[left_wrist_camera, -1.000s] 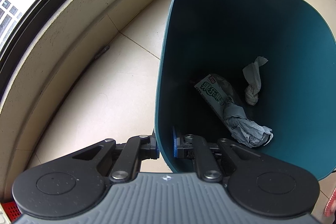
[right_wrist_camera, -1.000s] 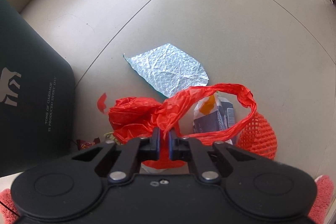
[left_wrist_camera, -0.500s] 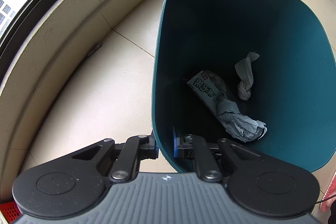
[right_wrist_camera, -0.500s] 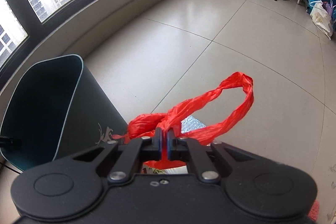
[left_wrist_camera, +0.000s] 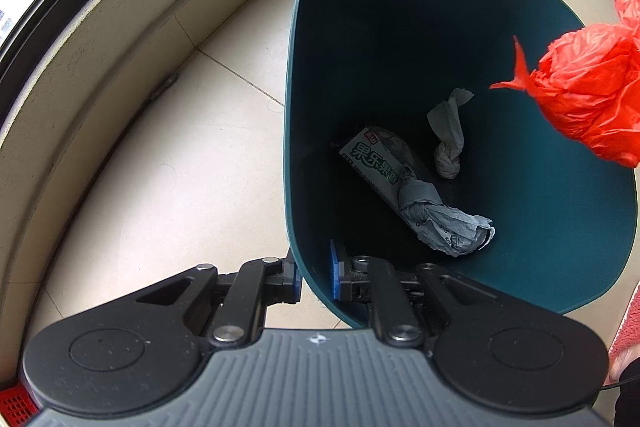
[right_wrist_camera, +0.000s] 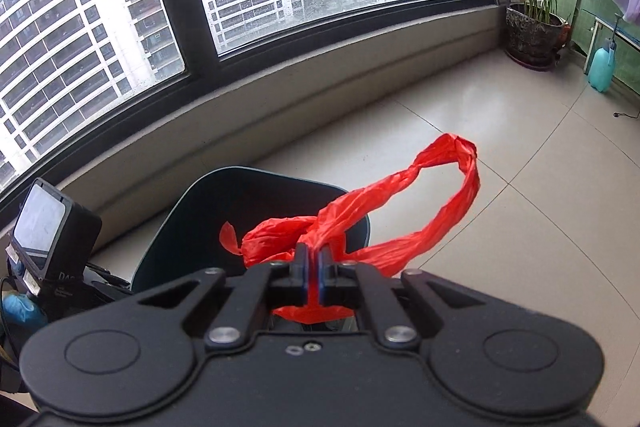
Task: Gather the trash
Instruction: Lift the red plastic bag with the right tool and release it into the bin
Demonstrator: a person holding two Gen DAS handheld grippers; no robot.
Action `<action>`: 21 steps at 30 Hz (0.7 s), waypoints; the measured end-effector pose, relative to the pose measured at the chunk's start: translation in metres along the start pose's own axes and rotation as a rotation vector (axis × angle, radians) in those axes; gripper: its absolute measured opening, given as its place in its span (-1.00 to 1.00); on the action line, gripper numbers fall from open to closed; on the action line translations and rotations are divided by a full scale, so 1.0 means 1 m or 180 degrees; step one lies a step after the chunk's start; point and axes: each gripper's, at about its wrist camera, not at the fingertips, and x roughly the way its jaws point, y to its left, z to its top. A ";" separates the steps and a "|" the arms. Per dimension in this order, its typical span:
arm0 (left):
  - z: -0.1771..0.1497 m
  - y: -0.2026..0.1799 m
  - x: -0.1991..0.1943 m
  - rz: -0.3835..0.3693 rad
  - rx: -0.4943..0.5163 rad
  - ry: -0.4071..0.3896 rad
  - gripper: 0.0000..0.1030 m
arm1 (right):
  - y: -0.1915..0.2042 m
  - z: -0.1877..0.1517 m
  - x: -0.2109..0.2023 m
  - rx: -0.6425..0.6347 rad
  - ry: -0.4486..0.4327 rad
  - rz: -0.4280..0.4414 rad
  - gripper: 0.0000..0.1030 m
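Observation:
A dark teal bin (left_wrist_camera: 292, 107) stands on the tiled floor, and my left gripper (left_wrist_camera: 314, 277) clamps its near rim, one pad outside the wall and one inside; its jaws are opening slightly. Inside lie a printed wrapper (left_wrist_camera: 372, 157), crumpled grey paper (left_wrist_camera: 444, 223) and a twisted tissue (left_wrist_camera: 448, 139). My right gripper (right_wrist_camera: 313, 267) is shut on a red plastic bag (right_wrist_camera: 400, 203), held in the air above the bin (right_wrist_camera: 192, 227). The bag's bunched body (left_wrist_camera: 580, 95) hangs over the bin's right rim in the left wrist view.
A curved window ledge (left_wrist_camera: 100, 39) runs close behind the bin. At the far right stand a potted plant (right_wrist_camera: 530, 27) and a teal bottle (right_wrist_camera: 604, 67). The left gripper's camera unit (right_wrist_camera: 48, 231) shows beside the bin. A red basket corner (left_wrist_camera: 16, 403) lies at the lower left.
My right gripper lifted the red bag off the floor, away from the foil and carton, up over the bin. The bag now shows in the left wrist view. The left gripper stayed on the rim.

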 end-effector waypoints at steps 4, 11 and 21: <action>-0.001 -0.002 0.000 -0.0008 0.0015 -0.0021 -0.77 | 0.032 -0.006 0.033 -0.0168 0.0208 0.0021 -0.94; -0.003 -0.002 -0.001 -0.0025 0.0015 -0.0041 -0.76 | 0.046 -0.018 0.078 -0.0224 0.0469 -0.0006 -0.94; -0.008 -0.003 -0.006 0.0018 -0.0004 -0.0102 -0.76 | 0.046 -0.028 0.132 -0.0267 0.0916 0.0022 -0.93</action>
